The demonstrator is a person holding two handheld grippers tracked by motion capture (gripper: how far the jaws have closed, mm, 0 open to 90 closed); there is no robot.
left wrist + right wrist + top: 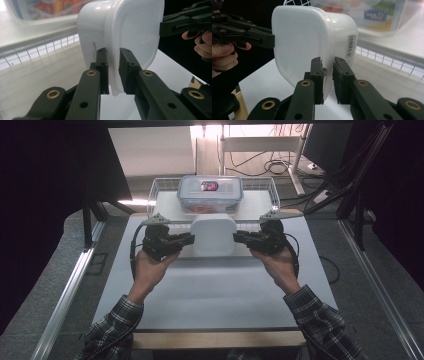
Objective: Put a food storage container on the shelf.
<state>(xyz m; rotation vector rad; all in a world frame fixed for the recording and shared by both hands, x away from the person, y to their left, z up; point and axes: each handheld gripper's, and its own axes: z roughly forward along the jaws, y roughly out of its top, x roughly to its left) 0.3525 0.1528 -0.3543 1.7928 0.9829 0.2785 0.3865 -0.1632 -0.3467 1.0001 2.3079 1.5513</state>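
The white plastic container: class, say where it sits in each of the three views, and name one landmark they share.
High view: white plastic container at centre, between the left gripper and right gripper.
Left gripper view: upper centre, rim between the jaws.
Right gripper view: centre-left, rim between the jaws.
Shared landmark: wire basket behind it.

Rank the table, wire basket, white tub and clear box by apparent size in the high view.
1. table
2. wire basket
3. clear box and white tub: about alike; the tub is raised and nearer the camera, so I won't rank them.
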